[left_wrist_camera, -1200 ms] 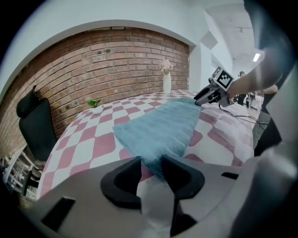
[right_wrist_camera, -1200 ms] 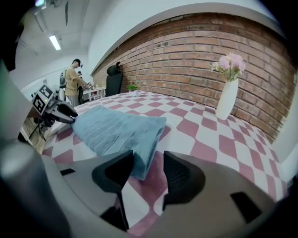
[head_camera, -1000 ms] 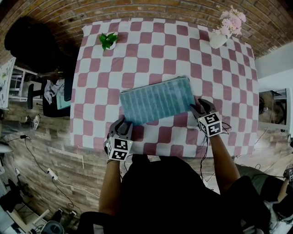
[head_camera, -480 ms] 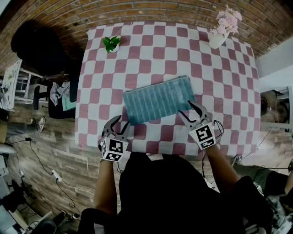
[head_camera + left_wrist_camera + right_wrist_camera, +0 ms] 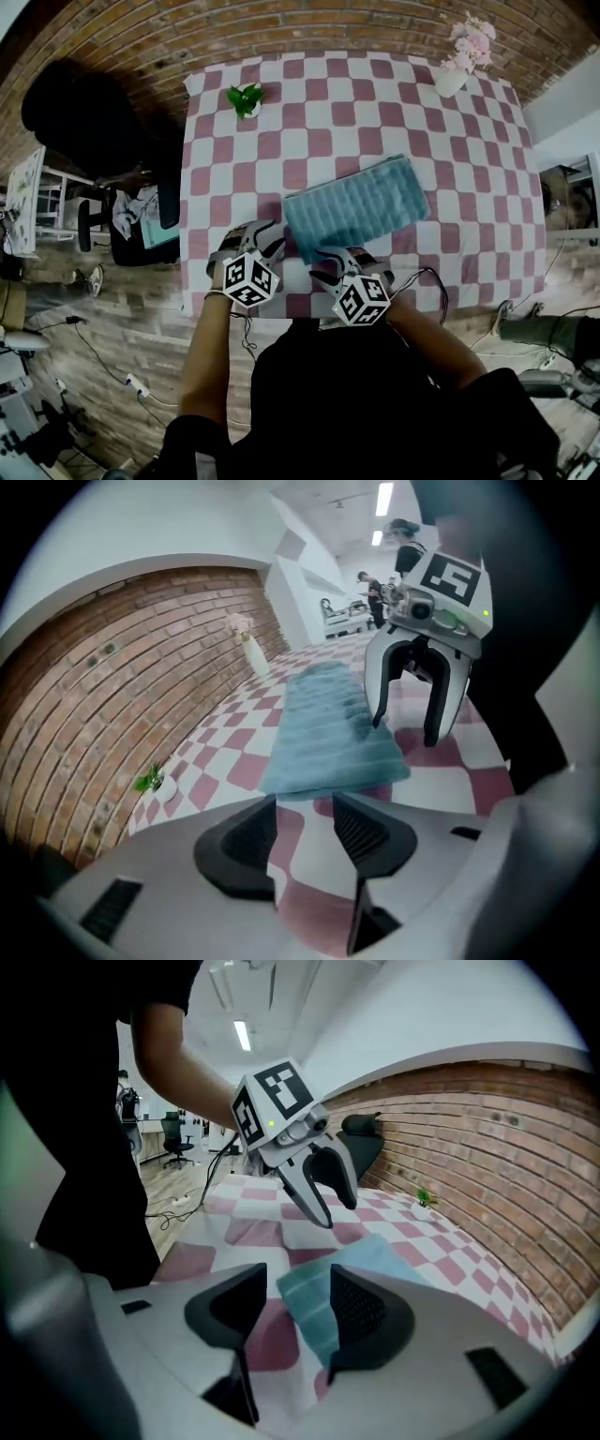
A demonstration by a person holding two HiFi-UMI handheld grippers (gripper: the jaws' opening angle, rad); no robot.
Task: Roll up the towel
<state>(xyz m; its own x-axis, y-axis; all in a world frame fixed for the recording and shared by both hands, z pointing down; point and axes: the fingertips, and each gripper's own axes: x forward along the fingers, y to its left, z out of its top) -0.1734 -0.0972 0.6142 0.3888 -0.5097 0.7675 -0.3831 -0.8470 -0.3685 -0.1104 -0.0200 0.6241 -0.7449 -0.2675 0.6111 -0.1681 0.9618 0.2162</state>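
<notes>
A blue-green ribbed towel [image 5: 356, 206] lies flat and slightly askew on the checked tablecloth [image 5: 319, 112]. My left gripper [image 5: 255, 234] hovers just left of the towel's near-left corner; its jaws are opening with only tablecloth between them [image 5: 305, 832]. My right gripper [image 5: 337, 255] is at the towel's near edge, close beside the left one. In the right gripper view its jaws [image 5: 292, 1312] stand apart, and the towel's corner [image 5: 314, 1302] shows in the gap below them, not pinched. Each gripper sees the other: the right gripper [image 5: 405, 731], the left gripper [image 5: 323, 1199].
A small potted plant [image 5: 246, 98] stands at the table's far left and a white vase of pink flowers [image 5: 464, 61] at the far right. The table's near edge runs just under the grippers. A dark chair [image 5: 141, 216] stands left of the table.
My right gripper has swept left along the towel's near edge, from its right corner to near its left corner. The left gripper has shifted slightly towards the towel and rolled.
</notes>
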